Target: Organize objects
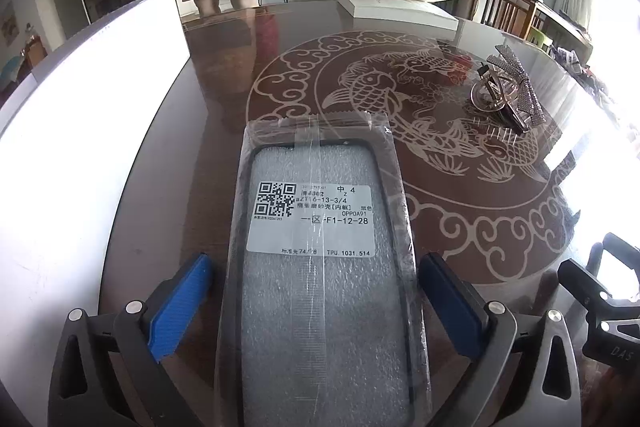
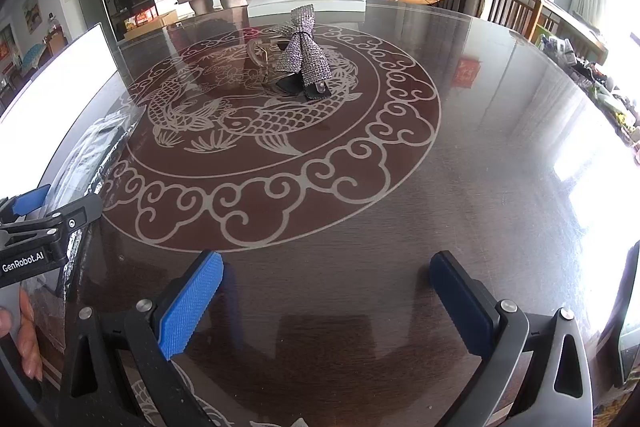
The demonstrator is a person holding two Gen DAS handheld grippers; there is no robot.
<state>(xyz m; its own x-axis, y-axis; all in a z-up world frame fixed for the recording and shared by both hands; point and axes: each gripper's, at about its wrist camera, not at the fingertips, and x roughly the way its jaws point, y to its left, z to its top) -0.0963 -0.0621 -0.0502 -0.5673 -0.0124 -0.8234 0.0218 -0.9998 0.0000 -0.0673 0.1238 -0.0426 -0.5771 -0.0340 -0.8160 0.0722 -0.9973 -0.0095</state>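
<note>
round dark table (image 2: 460, 187): glossy, glass-smooth top
black-rimmed phone case (image 1: 320, 307): crinkly clear plastic bag
silver rhinestone bow clip (image 2: 306, 53): sparkly, studded

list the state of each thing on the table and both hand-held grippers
left hand-held gripper: open, pads clear of the bag's edges
right hand-held gripper: open, nothing between its pads
bagged phone case: flat on the table, sealed, label up
rhinestone bow clip: resting on the table's fish pattern, untouched
</note>
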